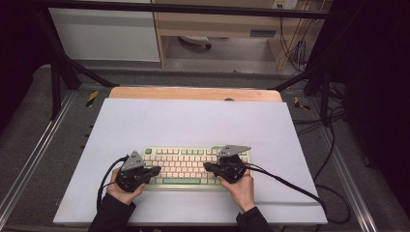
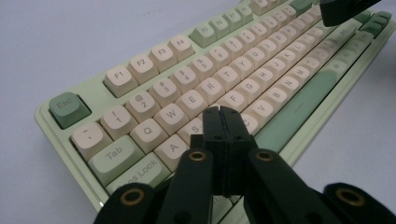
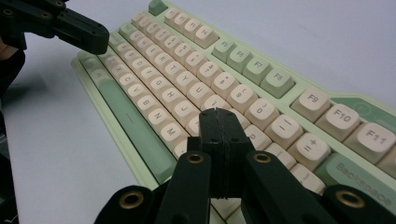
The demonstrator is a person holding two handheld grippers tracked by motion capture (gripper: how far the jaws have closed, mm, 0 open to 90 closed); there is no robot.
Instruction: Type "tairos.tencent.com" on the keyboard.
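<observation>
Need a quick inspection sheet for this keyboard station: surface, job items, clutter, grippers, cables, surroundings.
Surface: white mat on a wooden table, bare apart from the job's thing.
Job's things: green and cream keyboard, flat near the front edge.
Clutter: nothing seen.
Grippers: left gripper shut, tips over the left letter keys; right gripper shut, tips over the right letter keys; whether either touches a key can't be told.
Cables: a black cable trails from each gripper across the mat.
Surroundings: black frame, cabinets behind.

Even, soft overhead light on the white mat, dark surroundings; near gripper parts slightly blurred.
</observation>
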